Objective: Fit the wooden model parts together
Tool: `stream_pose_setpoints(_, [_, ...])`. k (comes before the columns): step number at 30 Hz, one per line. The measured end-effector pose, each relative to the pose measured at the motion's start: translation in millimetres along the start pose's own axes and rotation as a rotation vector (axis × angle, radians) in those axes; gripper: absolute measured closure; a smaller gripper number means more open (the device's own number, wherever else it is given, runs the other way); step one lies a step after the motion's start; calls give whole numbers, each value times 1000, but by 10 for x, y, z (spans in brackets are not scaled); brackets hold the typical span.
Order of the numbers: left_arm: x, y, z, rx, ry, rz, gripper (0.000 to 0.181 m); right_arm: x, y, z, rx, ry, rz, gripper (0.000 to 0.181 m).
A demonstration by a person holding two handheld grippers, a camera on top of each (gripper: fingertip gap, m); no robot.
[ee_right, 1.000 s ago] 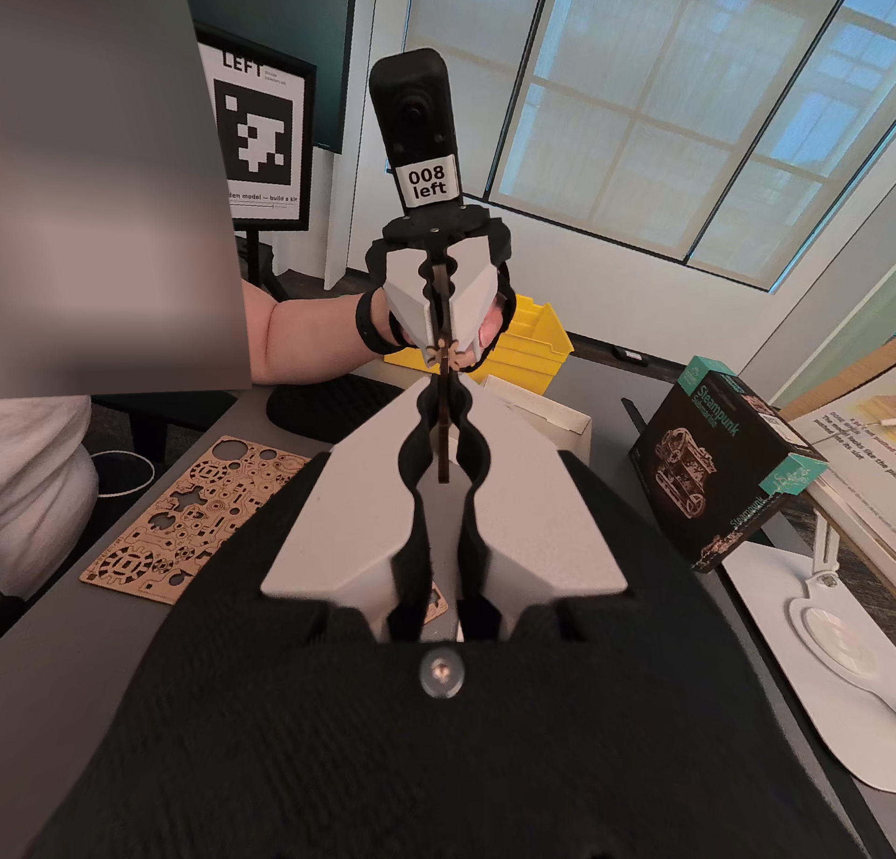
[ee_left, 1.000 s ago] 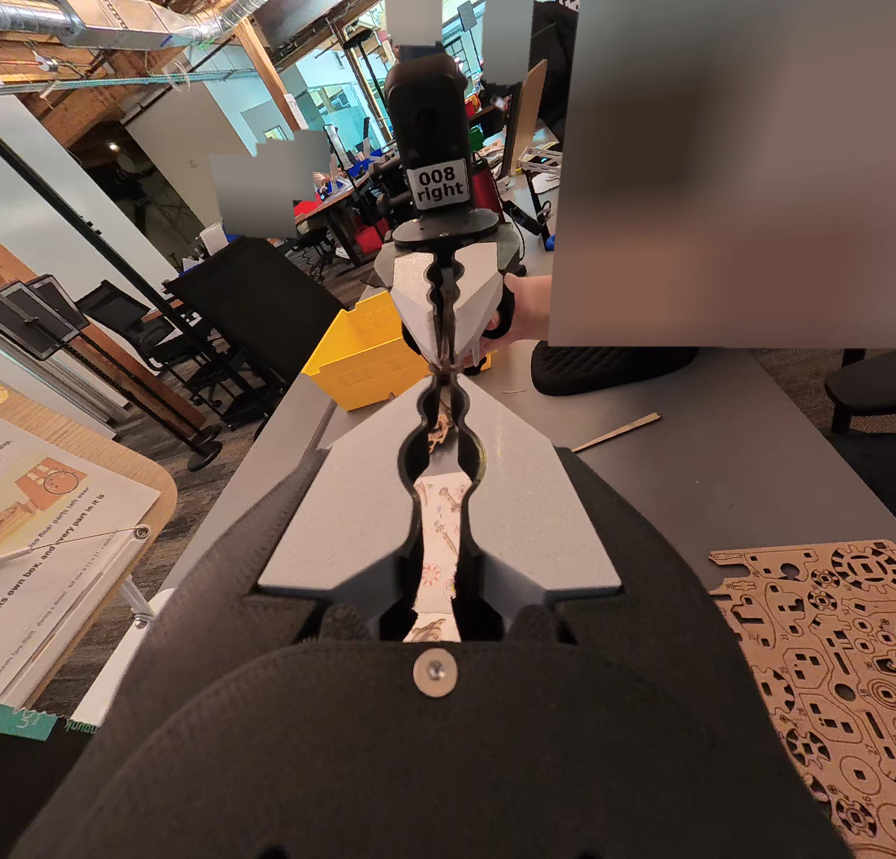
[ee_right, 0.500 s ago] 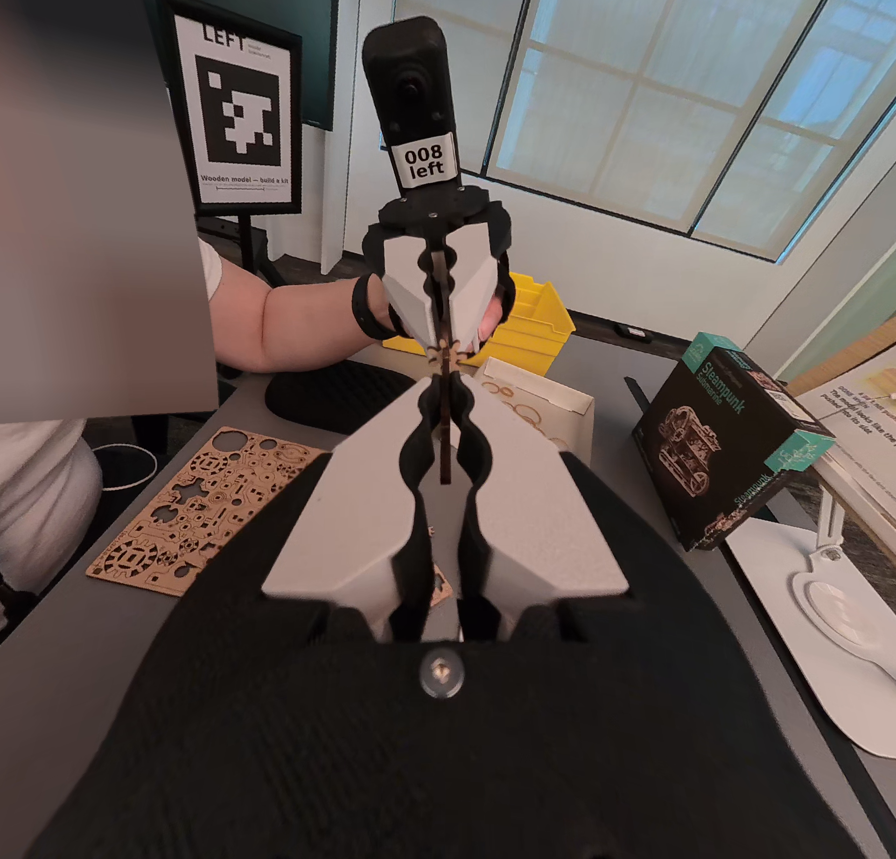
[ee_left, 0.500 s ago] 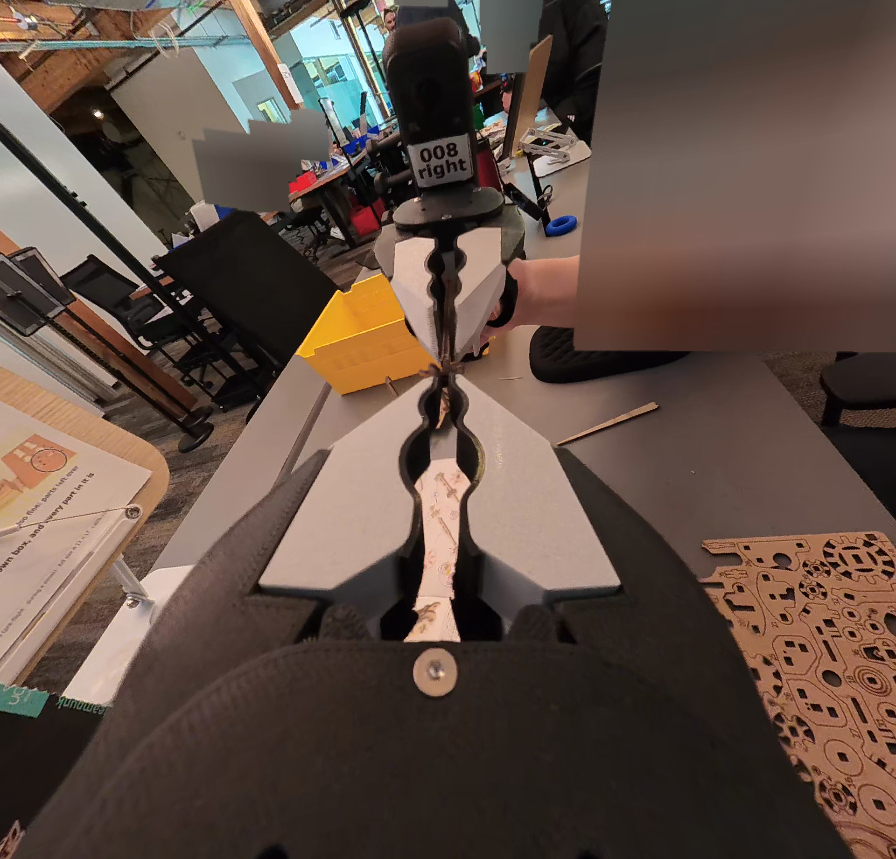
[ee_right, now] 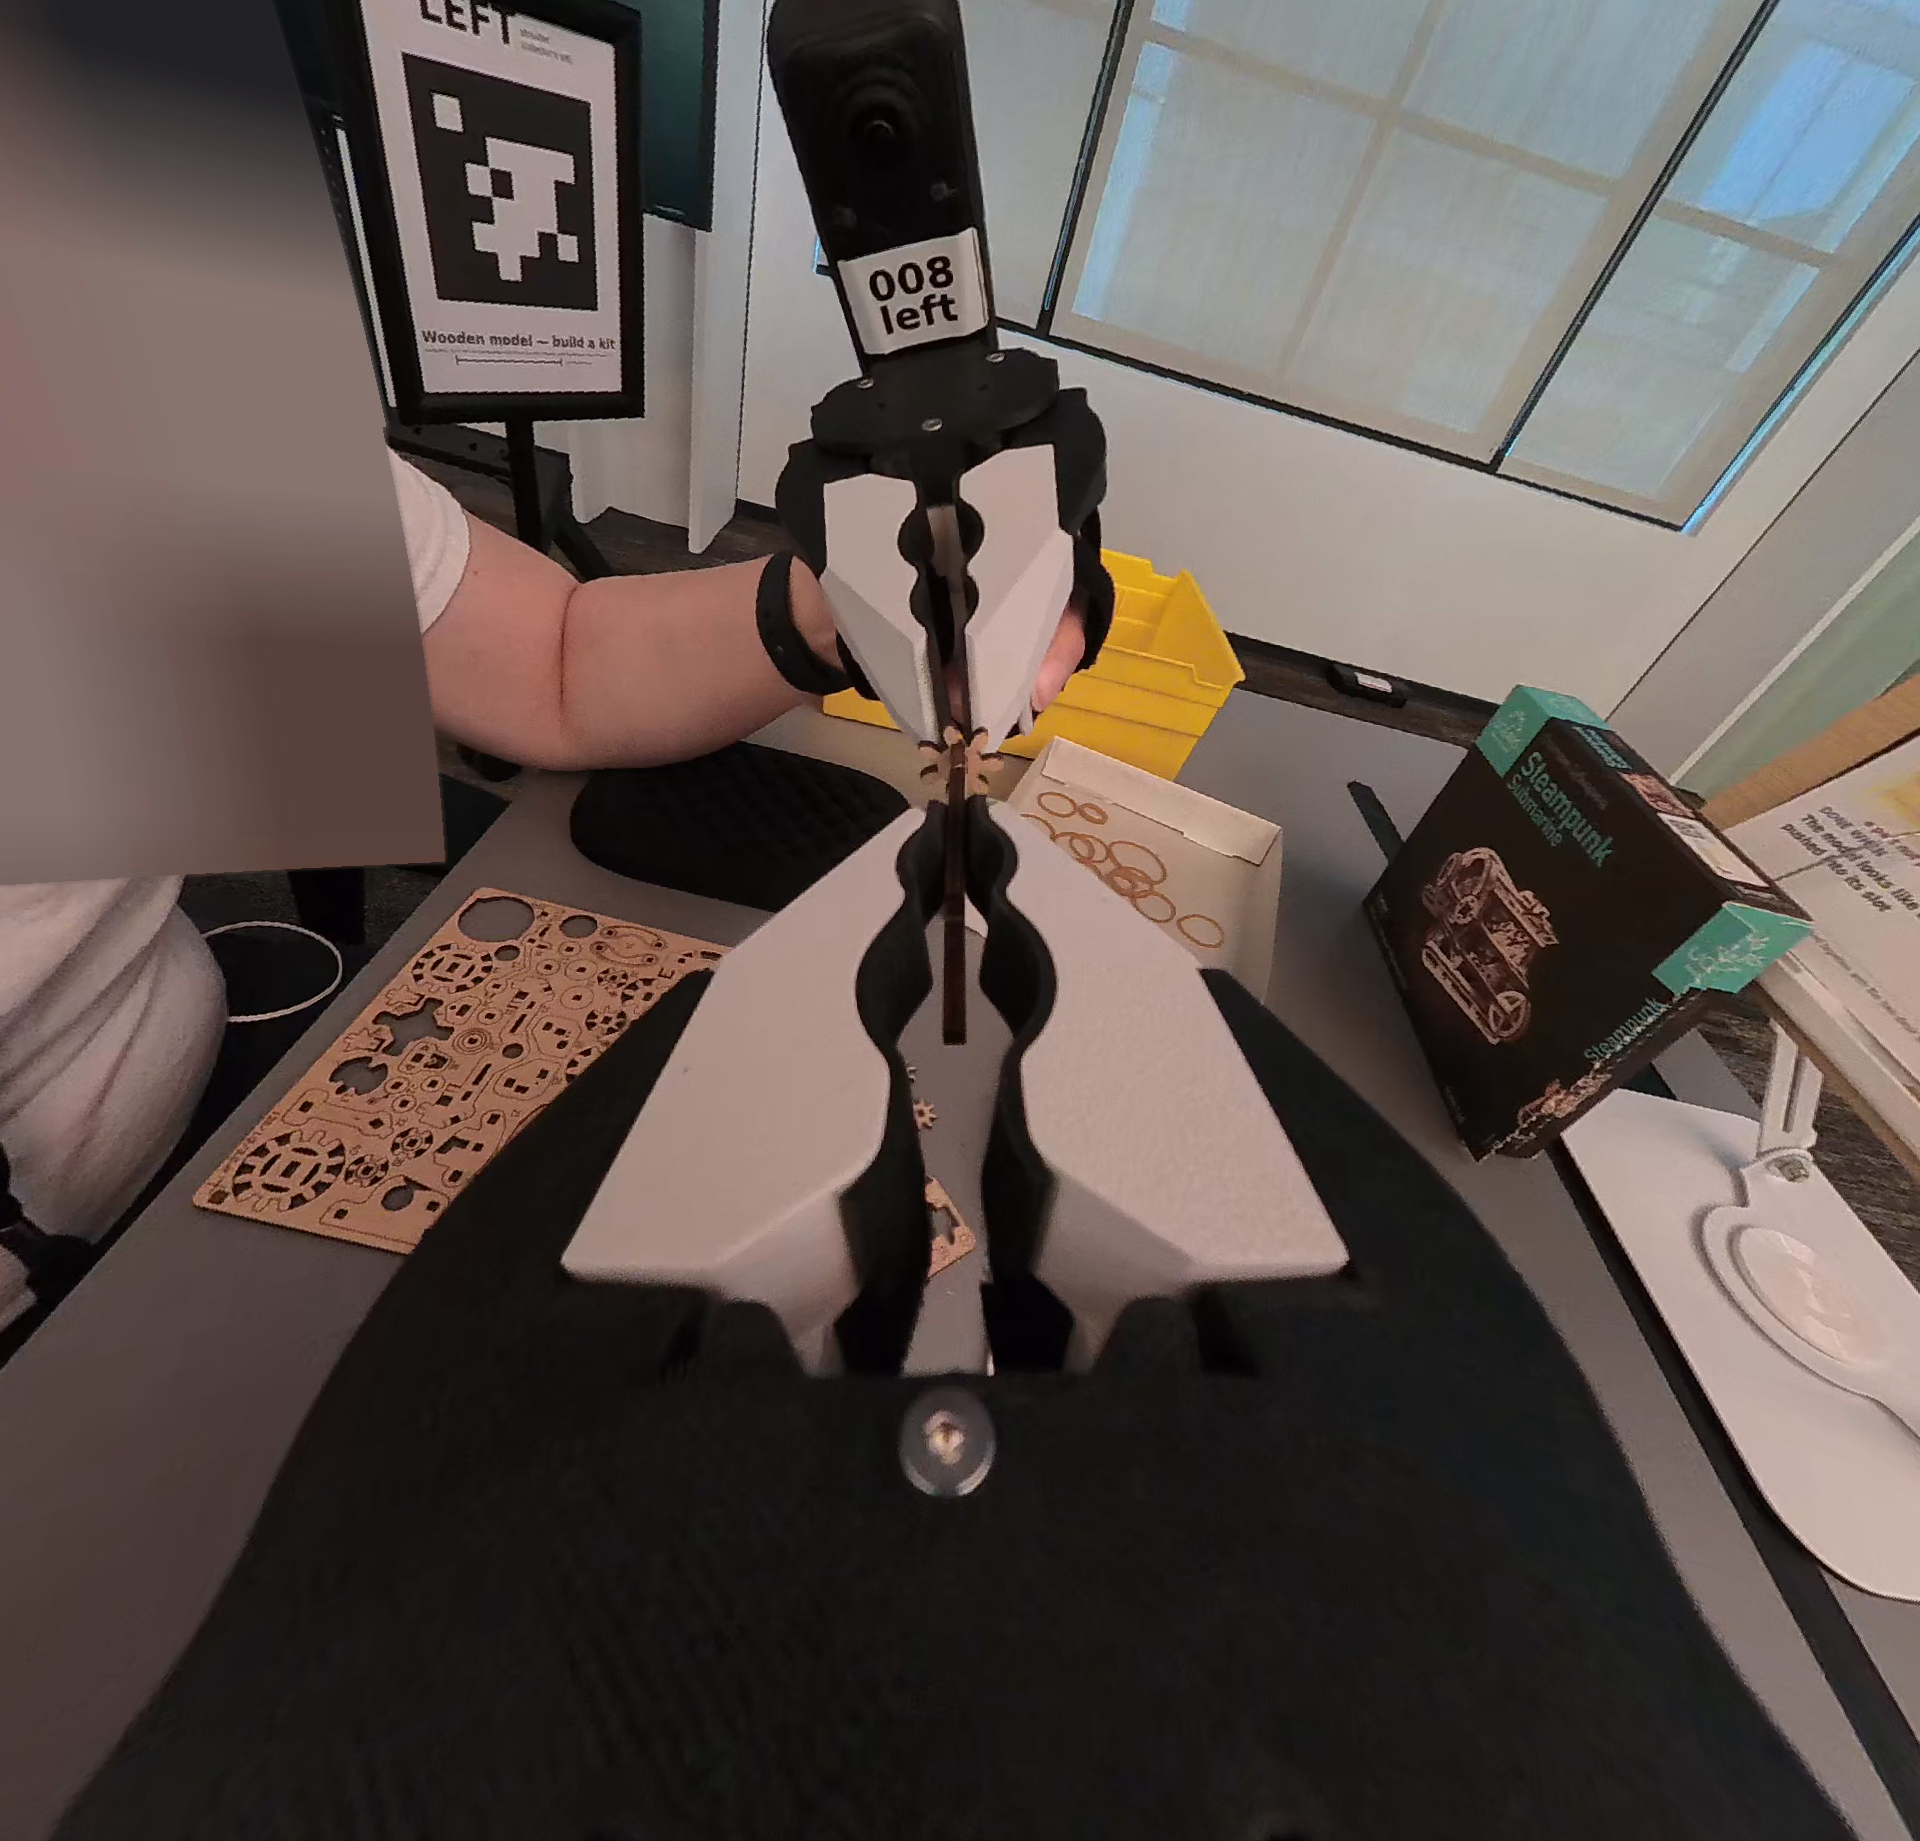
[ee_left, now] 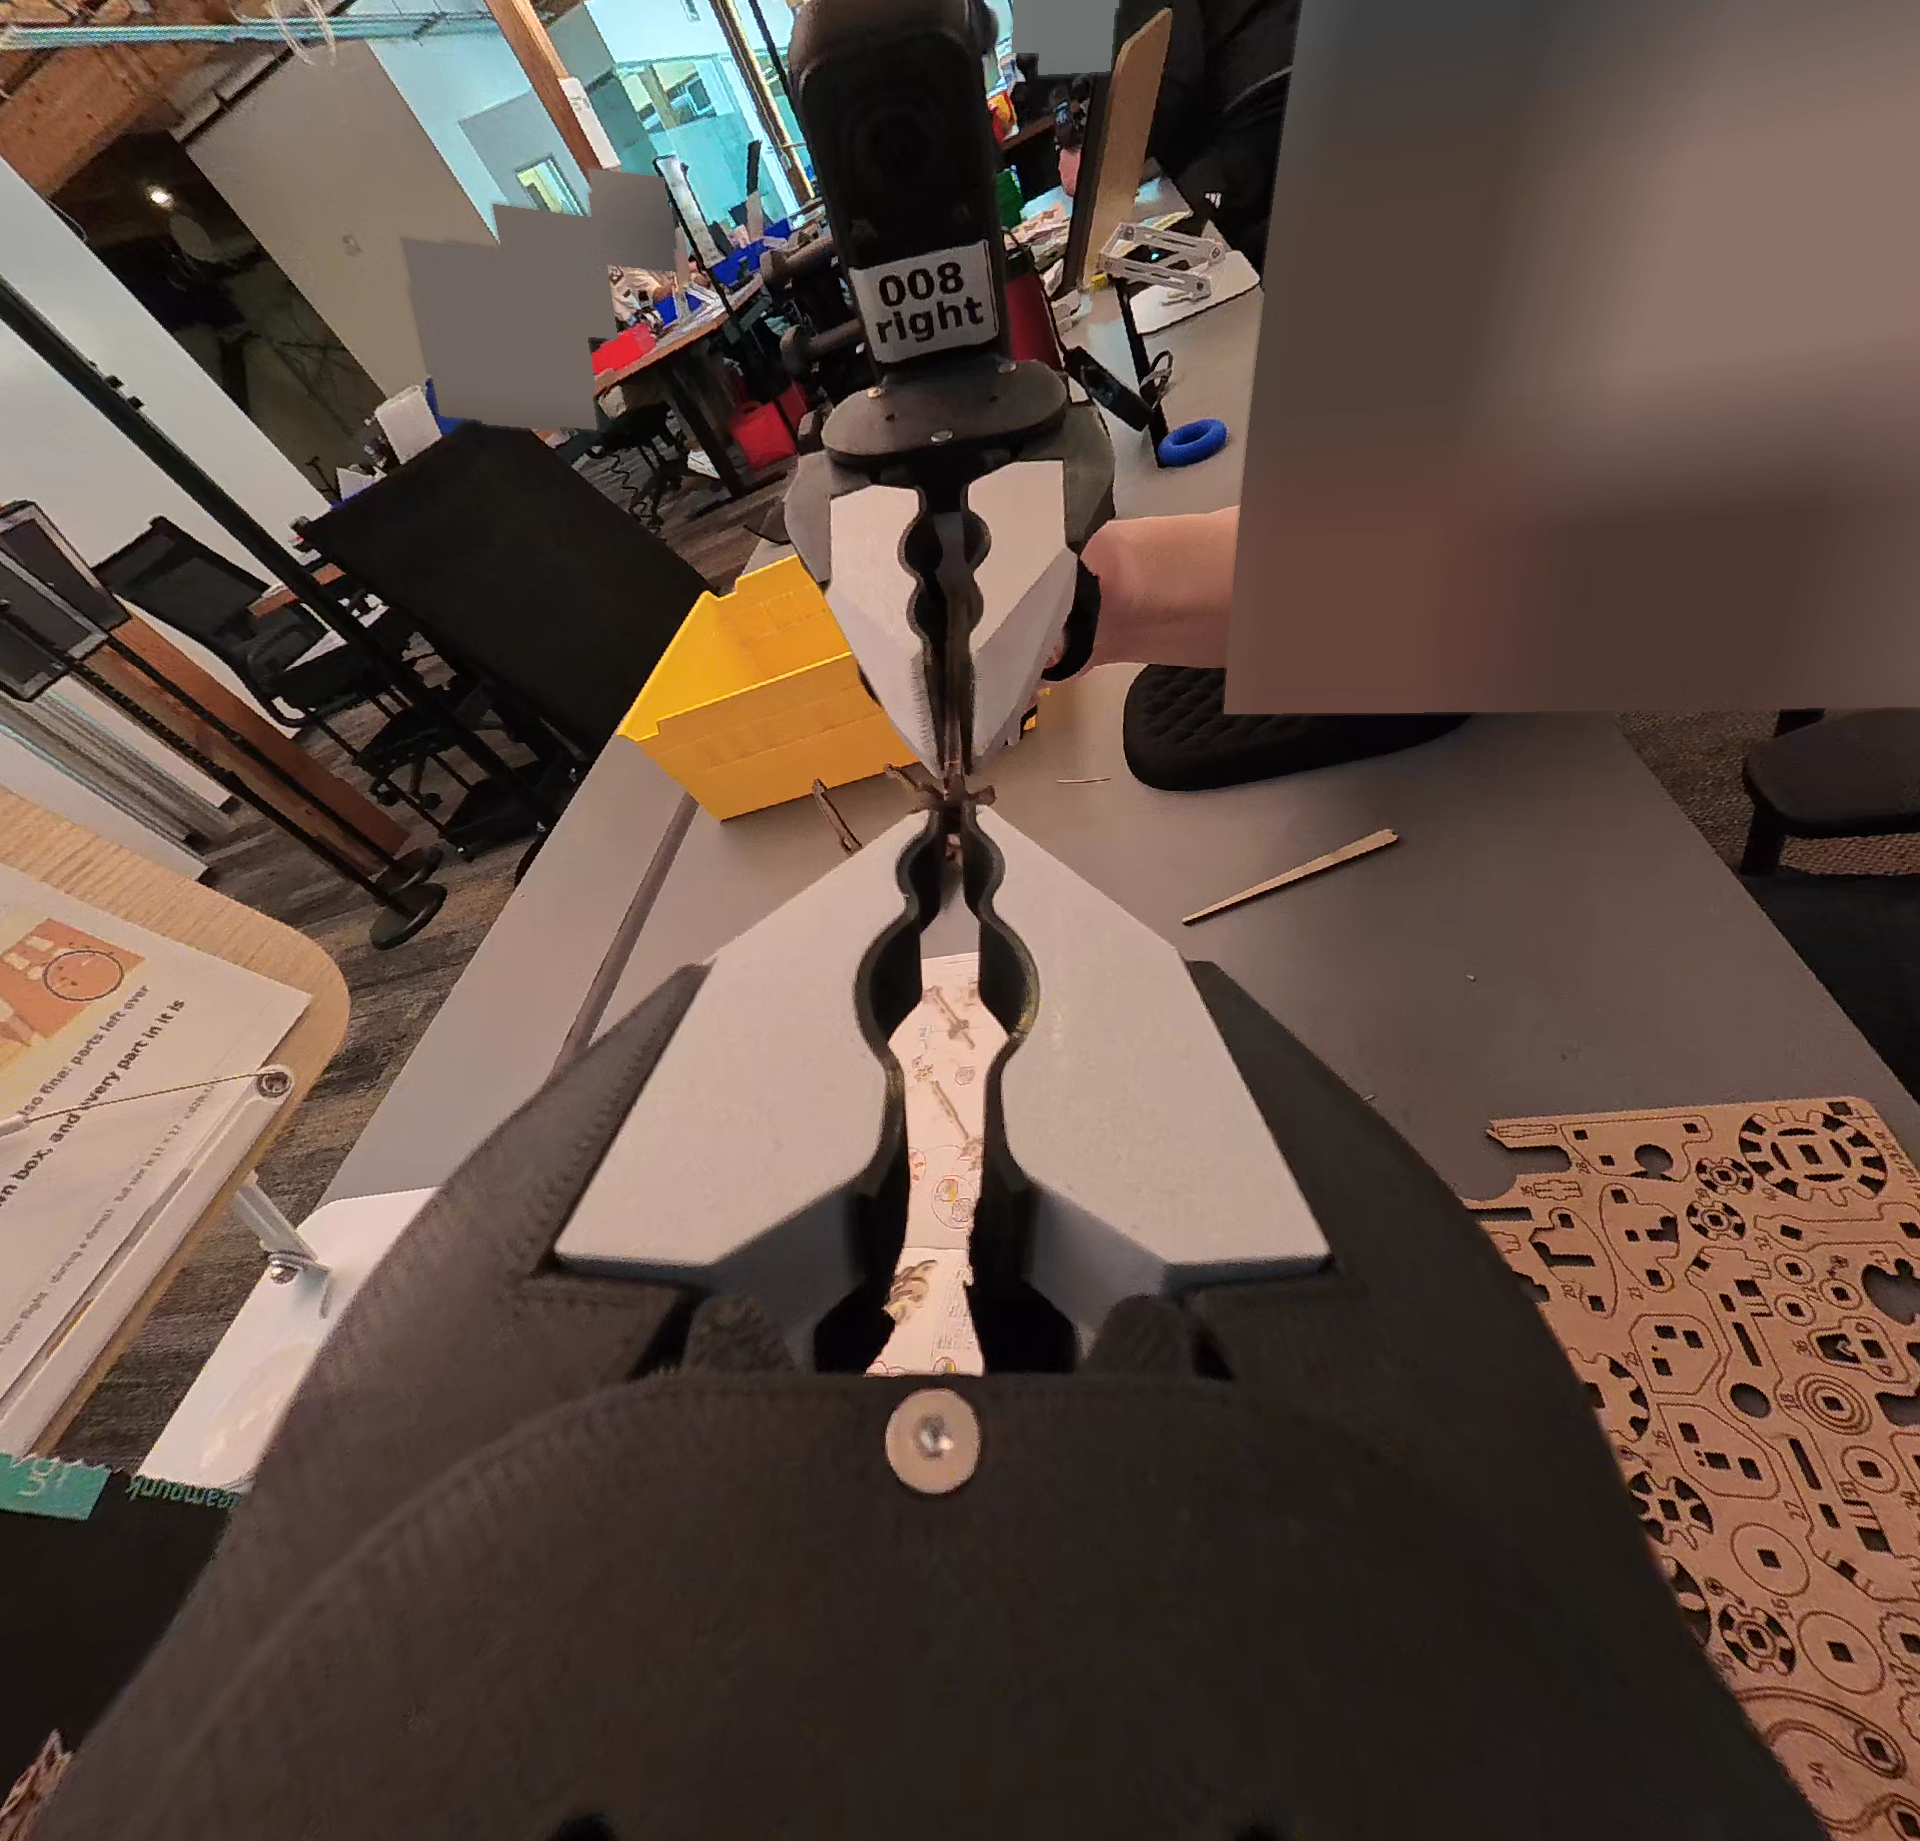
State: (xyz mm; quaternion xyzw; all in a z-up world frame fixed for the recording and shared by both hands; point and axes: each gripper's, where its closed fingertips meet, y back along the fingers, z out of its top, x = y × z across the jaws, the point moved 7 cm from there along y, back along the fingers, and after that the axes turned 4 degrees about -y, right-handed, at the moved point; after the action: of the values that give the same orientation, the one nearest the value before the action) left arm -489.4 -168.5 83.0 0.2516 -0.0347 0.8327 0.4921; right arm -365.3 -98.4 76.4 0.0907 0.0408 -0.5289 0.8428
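Note:
My two grippers face each other tip to tip above the grey table (ee_left: pixel 1455 960). In the right wrist view my right gripper (ee_right: pixel 951 815) is shut on a thin dark wooden stick (ee_right: pixel 952 950), seen edge-on. The stick's far end meets a small pale wooden gear (ee_right: pixel 956 758) at the tips of my left gripper (ee_right: pixel 951 731). In the left wrist view my left gripper (ee_left: pixel 948 830) is shut on a small brown wooden part (ee_left: pixel 951 799), right against the right gripper (ee_left: pixel 951 765). How the parts join is hidden by the fingers.
A laser-cut wooden parts sheet (ee_left: pixel 1745 1376) lies on the table and also shows in the right wrist view (ee_right: pixel 468 1043). A yellow bin (ee_left: pixel 769 690), a loose wooden strip (ee_left: pixel 1288 872), a black kit box (ee_right: pixel 1558 939), a white box of rubber rings (ee_right: pixel 1143 846) and a black mesh pad (ee_right: pixel 727 825) stand around. Both grippers' tips are close together, under 4 cm apart.
Both grippers stay shut and tip to tip. Both have shifted and tilted slightly together, and the small gear shows more clearly between the tips.

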Motion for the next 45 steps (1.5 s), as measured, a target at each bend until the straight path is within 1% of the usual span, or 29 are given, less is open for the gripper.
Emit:
stream_pose_setpoints(6, [1, 4, -2, -2, -5, -7, 181, 6, -7, -6, -3, 2, 14, 180])
stream_pose_setpoints(9, [22, 8, 74, -92, 21, 1, 181, -13, 24, 43, -95, -30, 48, 180])
stream_pose_setpoints(13, [3, 2, 148, -143, 50, -10, 181, 17, 64, 100, -163, -6, 72, 180])
stream_pose_setpoints(20, [-28, 11, 186, -165, 42, -19, 179, 59, 64, 121, -206, 40, 73, 179])
stream_pose_setpoints(36, [-17, 20, 177, -158, 20, 4, 178, 31, 49, 104, -249, -9, 88, 179])
stream_pose_setpoints(45, [3, 29, 181, -184, 39, 10, 180, 2, 45, 104, -294, -57, 94, 179])
